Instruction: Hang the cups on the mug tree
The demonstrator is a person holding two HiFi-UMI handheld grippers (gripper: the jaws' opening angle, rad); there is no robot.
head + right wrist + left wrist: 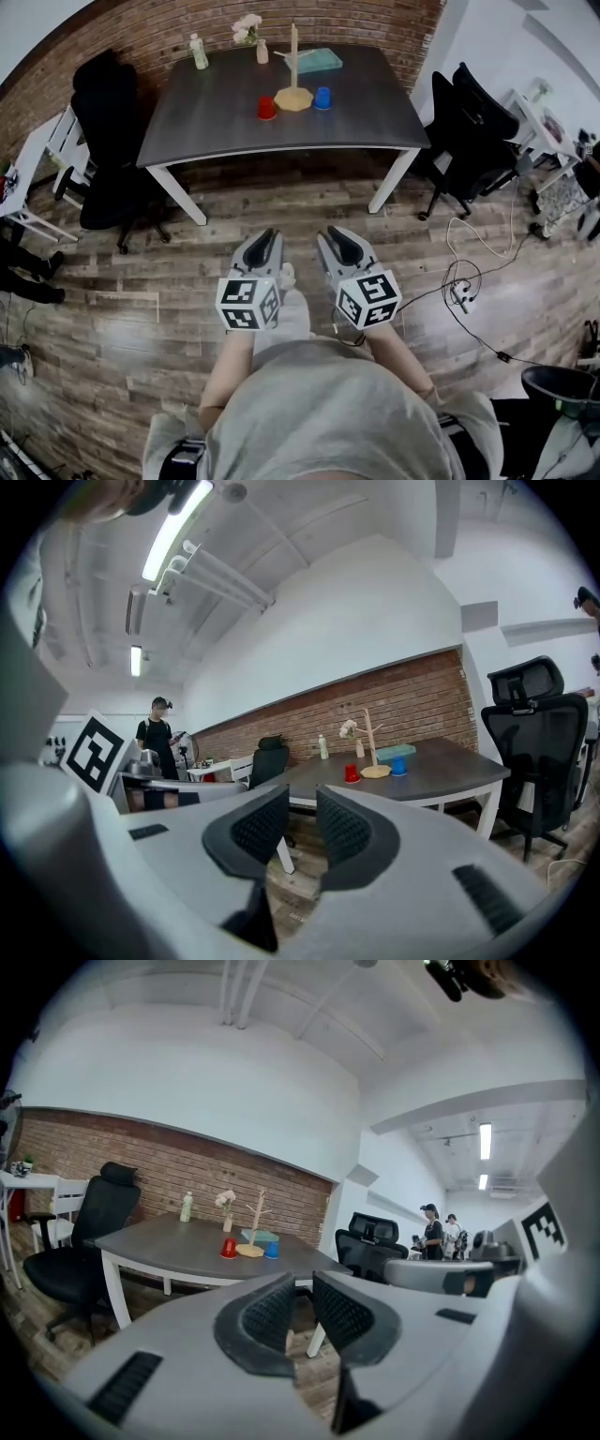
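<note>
The mug tree (293, 67) stands upright on its round wooden base near the middle of the dark grey table (281, 142); no cup hangs on it. The red cup (267, 108) sits on the table just beside the base on one side, and the blue cup (322, 97) just beside it on the other side. Behind the tree lie a teal flat box (317, 61), a small vase with pale flowers (251, 34) and a light green bottle (198, 52), near the brick wall (169, 28). Black office chairs (111, 141) stand at both ends of the table. The left gripper (266, 240) and the right gripper (336, 240) are held side by side over the wooden floor (281, 211), well apart from the table, both pointing toward it; each has its jaws a little spread, with nothing between them.
</note>
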